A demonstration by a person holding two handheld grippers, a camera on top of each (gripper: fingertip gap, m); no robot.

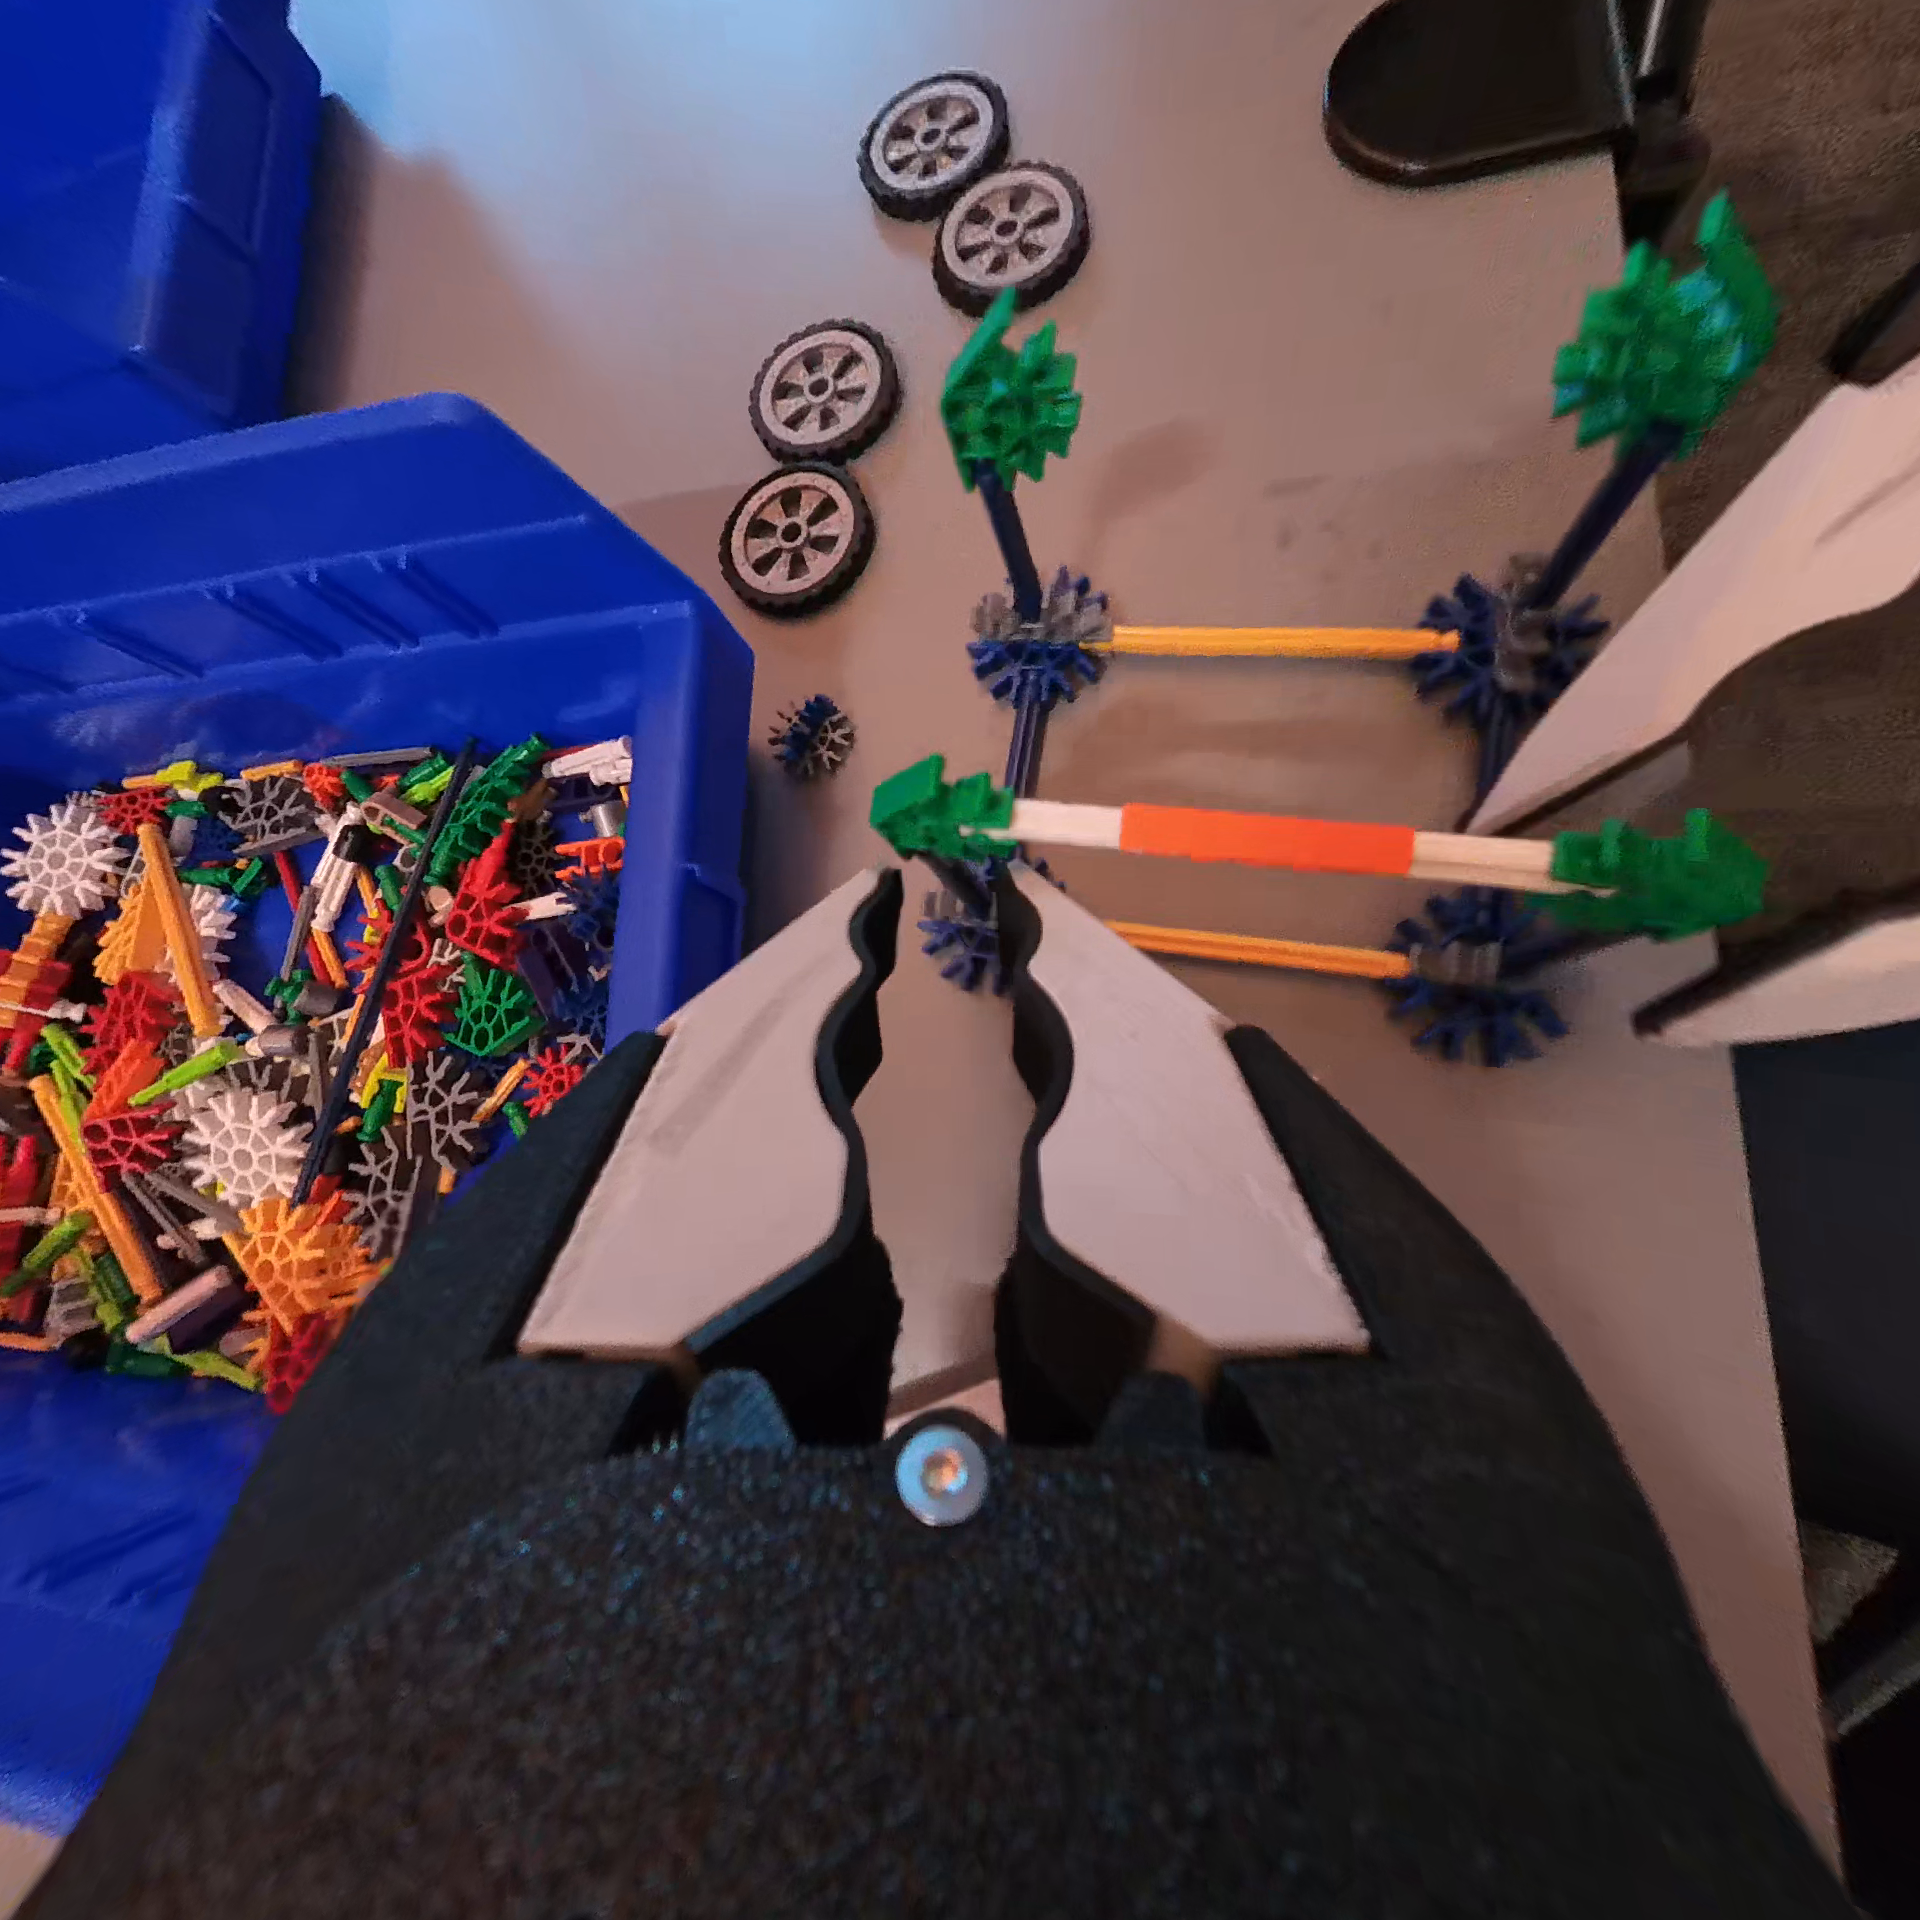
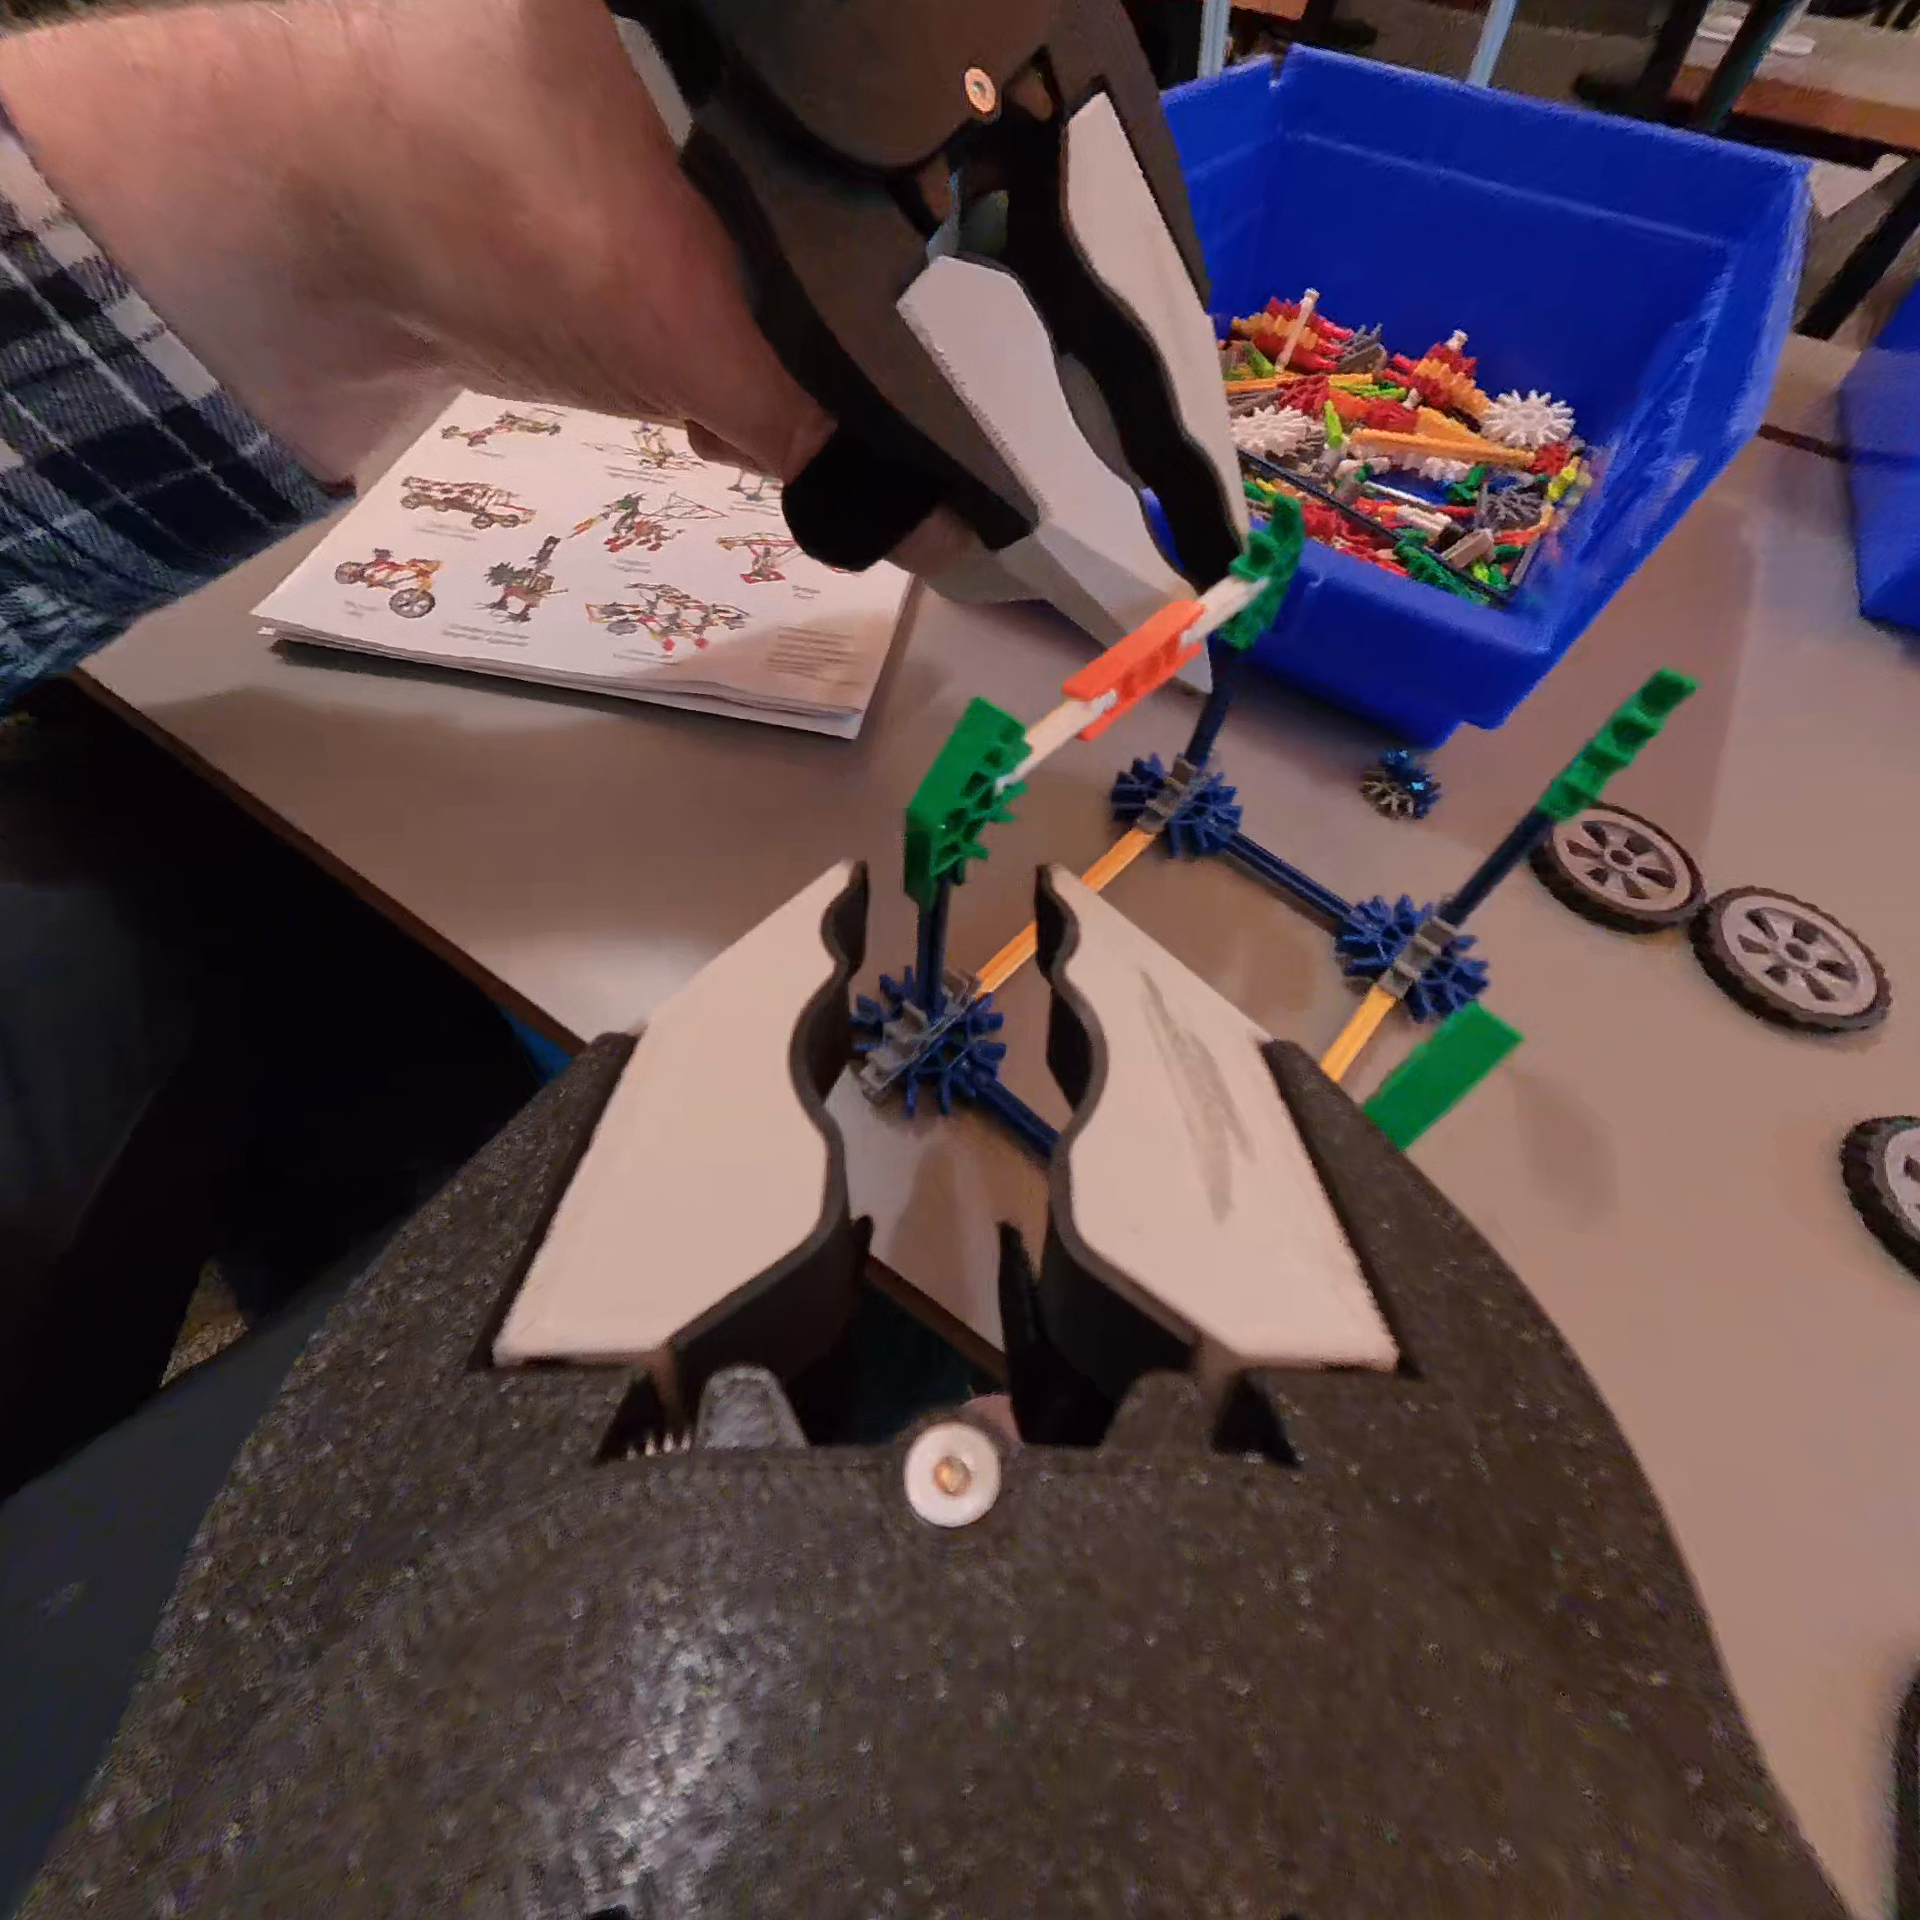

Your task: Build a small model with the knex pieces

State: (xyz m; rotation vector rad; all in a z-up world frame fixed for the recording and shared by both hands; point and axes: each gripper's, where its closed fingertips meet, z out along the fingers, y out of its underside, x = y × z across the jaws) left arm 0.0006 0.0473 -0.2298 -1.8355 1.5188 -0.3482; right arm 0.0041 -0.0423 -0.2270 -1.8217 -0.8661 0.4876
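Note:
A toy frame of blue connectors point(image 1: 1034, 649), yellow rods point(image 1: 1262, 642) and blue rods stands on the grey table point(image 1: 1195, 312). Blue upright rods carry green connectors point(image 1: 1013, 400). A white rod with an orange sleeve point(image 1: 1262, 836) point(image 2: 1132, 655) joins two green connectors. My left gripper point(image 1: 945, 883) point(image 2: 1221, 613) is closed narrowly on the blue upright rod point(image 1: 966, 883) just under one green connector point(image 1: 935, 810). My right gripper point(image 2: 951, 878) point(image 1: 1558, 925) is open and straddles the other blue upright rod point(image 2: 933, 935) without touching it, below its green connector point(image 2: 961, 790).
A blue bin point(image 1: 675, 665) point(image 2: 1558, 208) full of mixed toy pieces stands beside the frame, with another blue bin point(image 1: 135, 208) behind. Several grey wheels point(image 1: 821, 390) point(image 2: 1621, 868) and a loose blue connector point(image 1: 812, 736) point(image 2: 1401, 784) lie nearby. An instruction booklet point(image 2: 582, 540) lies near the table edge.

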